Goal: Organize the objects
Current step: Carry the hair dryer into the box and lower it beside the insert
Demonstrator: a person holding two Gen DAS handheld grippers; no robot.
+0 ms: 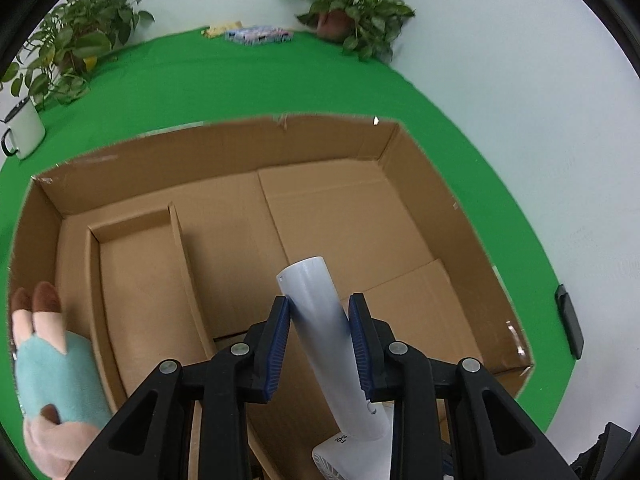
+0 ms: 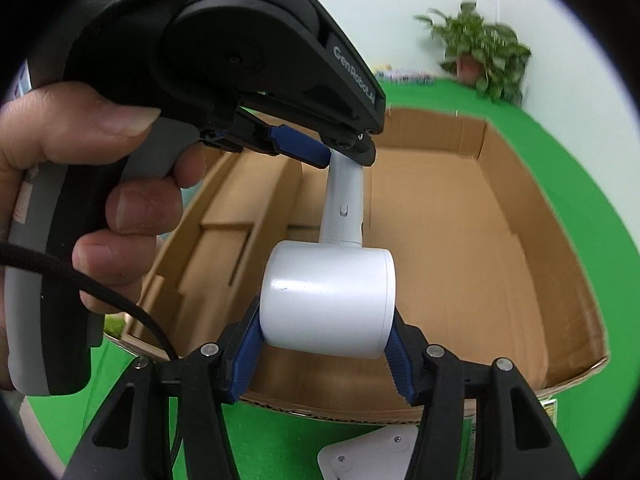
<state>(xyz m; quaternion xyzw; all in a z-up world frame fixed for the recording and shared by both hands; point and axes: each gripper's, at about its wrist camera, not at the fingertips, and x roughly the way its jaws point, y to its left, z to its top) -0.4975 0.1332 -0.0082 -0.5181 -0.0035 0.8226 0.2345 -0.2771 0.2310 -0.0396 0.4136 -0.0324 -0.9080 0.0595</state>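
Note:
A white hand-held fan is held by both grippers above an open cardboard box (image 1: pixel 224 148). My left gripper (image 1: pixel 320 344) is shut on the fan's handle (image 1: pixel 320 320), which points into the box. My right gripper (image 2: pixel 326 344) is shut on the fan's round white head (image 2: pixel 328 300). In the right wrist view the left gripper (image 2: pixel 344 148) clamps the handle (image 2: pixel 346 200) from above, held by a person's hand (image 2: pixel 80 184). The box (image 2: pixel 500 240) has a cardboard divider (image 1: pixel 184 276) on its left side.
A plush toy (image 1: pixel 52 364) in teal and pink lies at the box's left wall. A white mug (image 1: pixel 20 128), two potted plants (image 1: pixel 352 4), and a colourful packet (image 1: pixel 256 35) stand on the green table (image 1: pixel 280 80). A black device (image 1: pixel 570 320) lies to the right.

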